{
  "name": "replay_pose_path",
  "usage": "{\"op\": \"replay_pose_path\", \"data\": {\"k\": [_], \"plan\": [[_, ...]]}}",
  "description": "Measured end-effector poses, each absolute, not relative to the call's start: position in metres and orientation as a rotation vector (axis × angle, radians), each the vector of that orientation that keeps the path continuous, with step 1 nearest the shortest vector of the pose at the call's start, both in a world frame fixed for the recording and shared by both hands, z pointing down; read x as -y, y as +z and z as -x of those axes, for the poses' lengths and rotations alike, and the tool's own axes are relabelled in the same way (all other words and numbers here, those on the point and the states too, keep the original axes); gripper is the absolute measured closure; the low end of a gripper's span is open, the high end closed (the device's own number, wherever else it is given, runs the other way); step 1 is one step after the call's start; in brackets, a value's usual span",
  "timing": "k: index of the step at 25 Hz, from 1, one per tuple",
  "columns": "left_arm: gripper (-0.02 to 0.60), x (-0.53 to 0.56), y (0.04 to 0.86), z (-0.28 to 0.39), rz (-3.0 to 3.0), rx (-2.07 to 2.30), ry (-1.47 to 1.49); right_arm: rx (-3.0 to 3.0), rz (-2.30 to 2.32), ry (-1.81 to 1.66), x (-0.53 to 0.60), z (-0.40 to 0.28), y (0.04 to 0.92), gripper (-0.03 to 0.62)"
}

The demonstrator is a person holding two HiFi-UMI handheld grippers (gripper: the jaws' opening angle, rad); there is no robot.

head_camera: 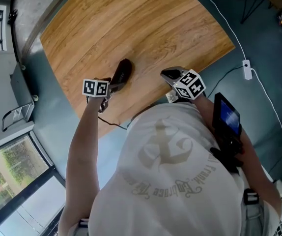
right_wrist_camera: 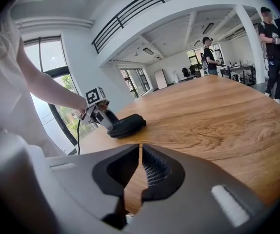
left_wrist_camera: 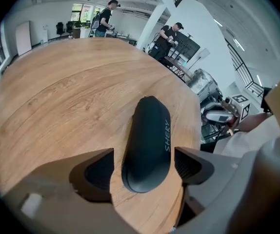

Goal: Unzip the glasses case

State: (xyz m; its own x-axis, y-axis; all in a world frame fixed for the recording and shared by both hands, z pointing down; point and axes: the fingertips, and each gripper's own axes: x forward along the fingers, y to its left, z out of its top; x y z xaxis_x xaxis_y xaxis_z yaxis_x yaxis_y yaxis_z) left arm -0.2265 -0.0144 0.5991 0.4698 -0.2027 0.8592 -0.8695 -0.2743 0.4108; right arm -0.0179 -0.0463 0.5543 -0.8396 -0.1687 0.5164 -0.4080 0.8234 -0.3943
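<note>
Dark glasses case [left_wrist_camera: 147, 145] lying lengthwise on wooden table [head_camera: 146, 23], close to its near edge, between wide-open jaws of left gripper [left_wrist_camera: 144, 155], pads not touching. Right gripper [right_wrist_camera: 140, 147] off to the right, jaws closed, empty. Best to clamp the case's sides squarely first, steadying it before working the zip.

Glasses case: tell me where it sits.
In the head view, the glasses case lies on the wooden table, left of centre, between the left gripper's open jaws.

Round wooden table [head_camera: 146, 28], teal floor [head_camera: 273, 63], tall windows [head_camera: 18, 171].
</note>
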Motion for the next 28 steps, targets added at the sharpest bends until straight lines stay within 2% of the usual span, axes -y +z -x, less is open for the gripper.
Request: {"op": "replay_pose_path", "data": {"k": [6,11,16,19,21,28], "plan": [[0.156,0.009,0.58,0.237,-1.783,1.017,0.82,2.542,-0.357,0.658,0.057,0.01,0.554,0.567],[0.165,0.0,0.553,0.246,-1.789,1.236,0.651,2.539,-0.28,0.615,0.055,0.014,0.554,0.568],[0.292,-0.02,0.518,0.241,-1.857,1.458,0.467,2.543,-0.224,0.574,0.051,0.026,0.548,0.568],[0.329,-0.03,0.503,0.225,-1.919,1.524,0.357,2.554,-0.203,0.552,0.048,0.034,0.542,0.571],[0.375,-0.04,0.495,0.214,-1.956,1.556,0.296,2.568,-0.184,0.536,0.041,0.042,0.536,0.574],[0.541,-0.087,0.494,0.166,-2.011,1.578,0.22,2.609,-0.08,0.473,0.002,0.056,0.512,0.574]]}}
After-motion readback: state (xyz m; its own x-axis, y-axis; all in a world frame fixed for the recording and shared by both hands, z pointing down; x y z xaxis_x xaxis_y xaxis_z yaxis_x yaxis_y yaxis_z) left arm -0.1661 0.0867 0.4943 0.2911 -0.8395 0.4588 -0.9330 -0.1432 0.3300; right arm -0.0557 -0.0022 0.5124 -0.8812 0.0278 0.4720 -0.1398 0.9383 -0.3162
